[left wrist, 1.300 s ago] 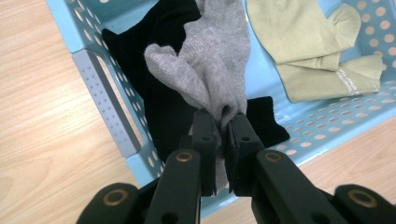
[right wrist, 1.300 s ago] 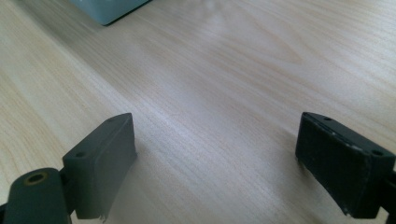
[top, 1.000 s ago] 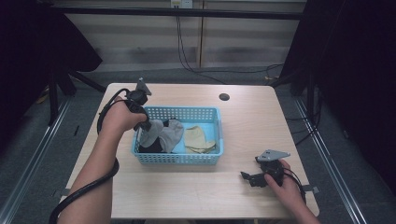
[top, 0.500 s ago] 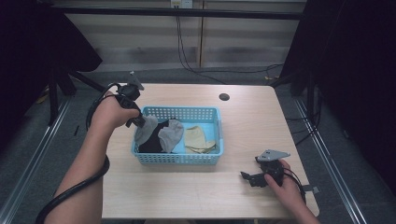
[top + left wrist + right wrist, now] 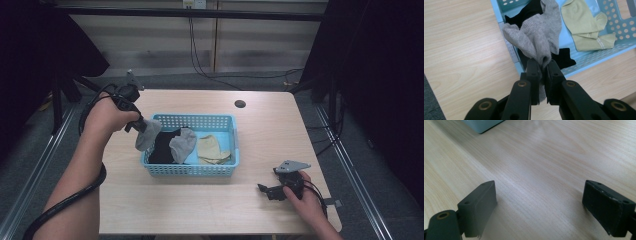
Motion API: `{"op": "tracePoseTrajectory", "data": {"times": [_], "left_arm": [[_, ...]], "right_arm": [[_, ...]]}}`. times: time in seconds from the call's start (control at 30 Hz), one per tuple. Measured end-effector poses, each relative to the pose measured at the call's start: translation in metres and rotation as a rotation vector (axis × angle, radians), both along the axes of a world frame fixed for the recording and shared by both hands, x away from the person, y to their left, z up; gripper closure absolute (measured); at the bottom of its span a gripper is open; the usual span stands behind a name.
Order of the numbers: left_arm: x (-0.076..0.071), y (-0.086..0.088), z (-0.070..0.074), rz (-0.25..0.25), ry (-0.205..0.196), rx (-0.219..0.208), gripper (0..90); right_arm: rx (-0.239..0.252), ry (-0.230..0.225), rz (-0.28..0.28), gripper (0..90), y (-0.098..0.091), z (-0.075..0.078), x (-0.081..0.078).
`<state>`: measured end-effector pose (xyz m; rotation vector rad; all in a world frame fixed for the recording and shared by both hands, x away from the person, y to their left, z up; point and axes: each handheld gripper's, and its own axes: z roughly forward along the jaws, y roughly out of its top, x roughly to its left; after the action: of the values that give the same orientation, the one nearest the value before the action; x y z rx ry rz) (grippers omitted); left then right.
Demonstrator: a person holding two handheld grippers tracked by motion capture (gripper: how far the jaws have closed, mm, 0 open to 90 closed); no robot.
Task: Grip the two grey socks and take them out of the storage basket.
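The left gripper [image 5: 543, 65] pinches a grey sock [image 5: 537, 37] between its jaws; the sock hangs from its tips over the near left corner of the blue basket [image 5: 227, 122], just above a black sock [image 5: 162, 146]. A beige sock [image 5: 584, 25] lies farther off inside. The right gripper [image 5: 540, 207] rests on the table [image 5: 544, 157], jaws spread wide.

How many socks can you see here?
4, it seems: a grey sock pinched in the left gripper over the basket's left edge, a black one, another grey one and a yellowish one inside. More may lie underneath.
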<state>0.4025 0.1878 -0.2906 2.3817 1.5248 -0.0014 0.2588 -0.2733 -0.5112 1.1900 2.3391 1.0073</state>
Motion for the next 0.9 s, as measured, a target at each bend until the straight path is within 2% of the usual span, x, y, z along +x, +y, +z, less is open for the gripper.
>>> {"op": "tracePoseTrajectory", "data": {"times": [0.13,0.6,0.9], "left_arm": [[-0.001,0.007,0.002,0.004,-0.002,0.015,83.2],[-0.008,0.038,-0.001,0.062,0.005,0.006,82.9],[-0.013,0.056,-0.003,0.096,-0.004,0.006,82.7]], "right_arm": [[0.0,0.0,0.0,11.8,0.0,0.0,0.0],[-0.001,0.0,0.0,11.7,0.0,0.0,0.0],[-0.001,-0.001,0.001,11.7,0.0,0.0,0.0]]}}
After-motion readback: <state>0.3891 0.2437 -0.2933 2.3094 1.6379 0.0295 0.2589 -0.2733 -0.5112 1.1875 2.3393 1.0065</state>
